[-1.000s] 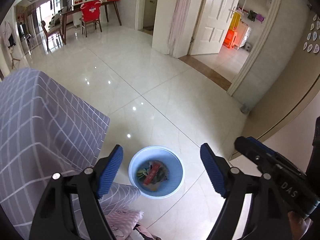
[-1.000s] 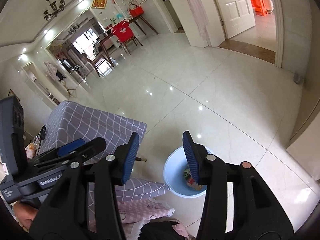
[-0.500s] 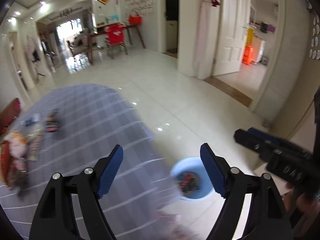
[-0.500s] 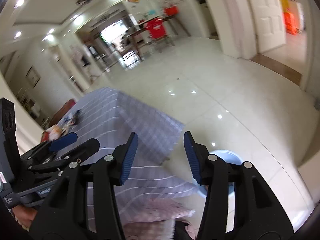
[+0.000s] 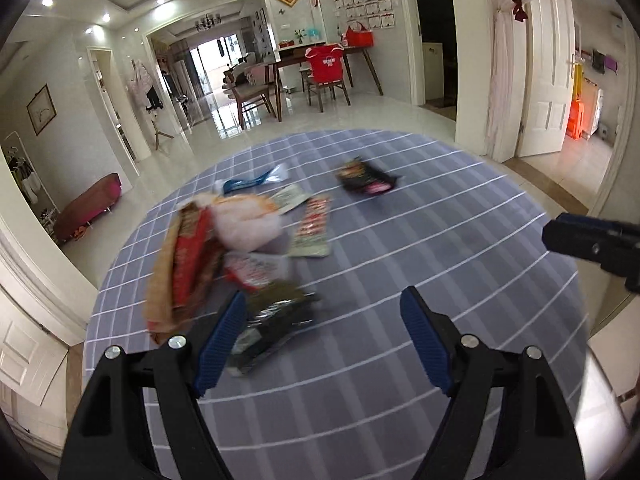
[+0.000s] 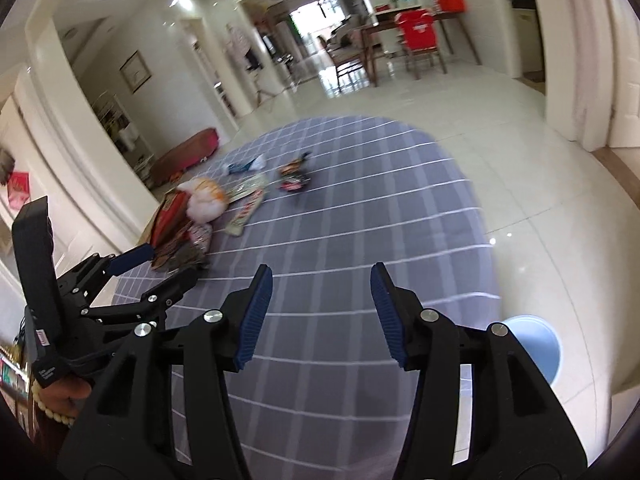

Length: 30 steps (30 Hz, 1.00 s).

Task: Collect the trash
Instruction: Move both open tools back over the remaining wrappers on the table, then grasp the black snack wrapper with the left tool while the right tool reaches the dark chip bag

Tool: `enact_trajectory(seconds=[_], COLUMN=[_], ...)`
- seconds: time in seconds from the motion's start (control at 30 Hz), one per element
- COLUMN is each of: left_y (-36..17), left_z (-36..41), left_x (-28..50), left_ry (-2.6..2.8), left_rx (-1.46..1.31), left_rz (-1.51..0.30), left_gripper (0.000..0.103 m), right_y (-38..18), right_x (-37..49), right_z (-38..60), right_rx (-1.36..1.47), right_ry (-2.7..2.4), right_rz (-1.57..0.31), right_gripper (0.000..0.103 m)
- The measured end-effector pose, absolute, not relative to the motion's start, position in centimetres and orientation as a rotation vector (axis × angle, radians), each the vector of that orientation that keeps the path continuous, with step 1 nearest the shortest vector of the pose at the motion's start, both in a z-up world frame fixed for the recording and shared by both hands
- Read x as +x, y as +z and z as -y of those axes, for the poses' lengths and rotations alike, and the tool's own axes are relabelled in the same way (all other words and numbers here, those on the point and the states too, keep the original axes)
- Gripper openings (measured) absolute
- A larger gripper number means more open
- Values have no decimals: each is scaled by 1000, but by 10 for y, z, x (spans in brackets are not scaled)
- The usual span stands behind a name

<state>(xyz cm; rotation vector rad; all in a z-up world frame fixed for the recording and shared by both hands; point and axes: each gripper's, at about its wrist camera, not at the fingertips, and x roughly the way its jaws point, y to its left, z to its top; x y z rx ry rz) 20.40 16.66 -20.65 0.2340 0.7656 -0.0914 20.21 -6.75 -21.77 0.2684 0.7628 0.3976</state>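
Observation:
Several wrappers lie on a grey checked tablecloth (image 5: 440, 240). A dark foil wrapper (image 5: 276, 322) lies just inside my left gripper's left finger. A pale plastic bag (image 5: 244, 224), a red and tan packet (image 5: 184, 264), a long red-and-white wrapper (image 5: 314, 226) and a dark crumpled wrapper (image 5: 366, 180) lie farther off. My left gripper (image 5: 322, 338) is open and empty above the cloth. My right gripper (image 6: 322, 314) is open and empty over bare cloth; the trash pile (image 6: 200, 208) is far to its left. A blue bin (image 6: 534, 346) stands on the floor at the right.
The table's right edge drops to a glossy white tile floor (image 6: 540, 184). The right gripper's tip (image 5: 592, 242) shows at the right of the left wrist view. A dining table with a red-covered chair (image 5: 326, 68) stands far back.
Both grippers swung up and left from above the blue bin to over the table. The trash pile came into view; the bin left the left wrist view. Both stayed open.

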Motion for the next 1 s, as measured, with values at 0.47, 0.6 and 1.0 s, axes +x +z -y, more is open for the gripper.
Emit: enact_trajectory(seconds=[0.47,0.6,1.0], left_y=[-235,-226,-223], left_z=[-200,-213,-209], left_x=[225,227,225], left_ry=[-176,-178,-167], left_rx=[259,163,146], left_rz=[-818,-833,-832], left_gripper=[49,0,68], right_y=[-221,-220,-225], right_x=[234,243,257], right_z=[22,20,20], right_rx=[216,210,220], right_ry=[413,409,419], right_rz=[-815,-812,-817], right_gripper=[53,53,55])
